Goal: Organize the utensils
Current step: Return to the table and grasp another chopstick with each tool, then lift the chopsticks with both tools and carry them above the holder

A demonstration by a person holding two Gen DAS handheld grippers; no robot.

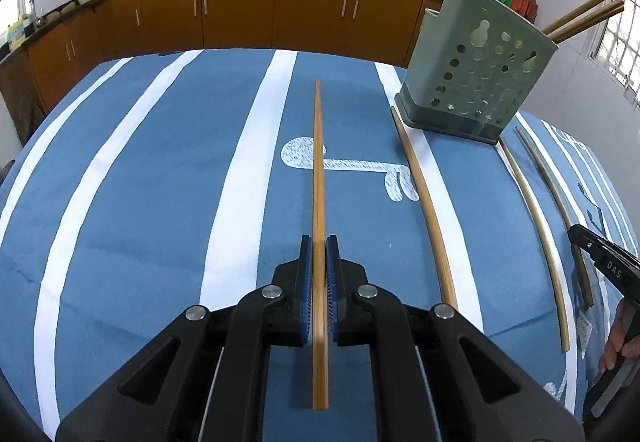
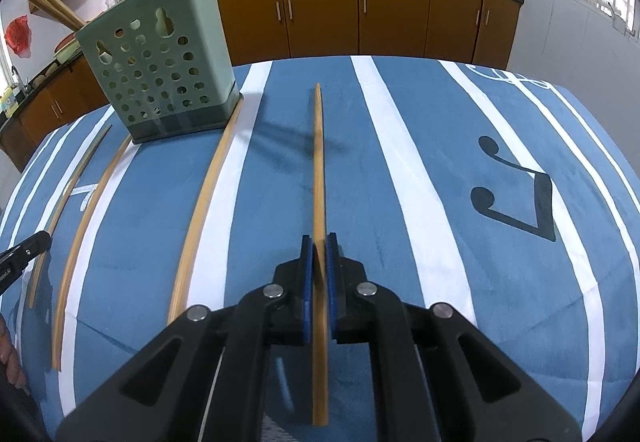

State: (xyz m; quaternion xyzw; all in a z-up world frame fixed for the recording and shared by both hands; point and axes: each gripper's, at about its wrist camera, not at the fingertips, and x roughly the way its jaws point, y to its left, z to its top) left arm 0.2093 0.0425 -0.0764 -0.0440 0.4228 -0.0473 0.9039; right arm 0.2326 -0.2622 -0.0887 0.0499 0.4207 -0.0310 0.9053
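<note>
My left gripper (image 1: 319,242) is shut on a wooden chopstick (image 1: 318,161) that points straight ahead above the blue striped cloth. My right gripper (image 2: 319,242) is shut on another wooden chopstick (image 2: 318,161), also pointing ahead. A green perforated utensil holder (image 1: 476,69) with several chopsticks in it stands ahead right in the left wrist view, and ahead left in the right wrist view (image 2: 160,69). Three loose chopsticks lie on the cloth between my grippers: one (image 1: 426,209), a second (image 1: 536,226), a darker third (image 1: 556,197); in the right wrist view the nearest (image 2: 204,209).
The table is covered by a blue cloth with white stripes (image 1: 160,181). The other gripper's tip shows at the right edge of the left view (image 1: 600,254). Wooden kitchen cabinets (image 1: 240,13) with woks on the counter run behind the table.
</note>
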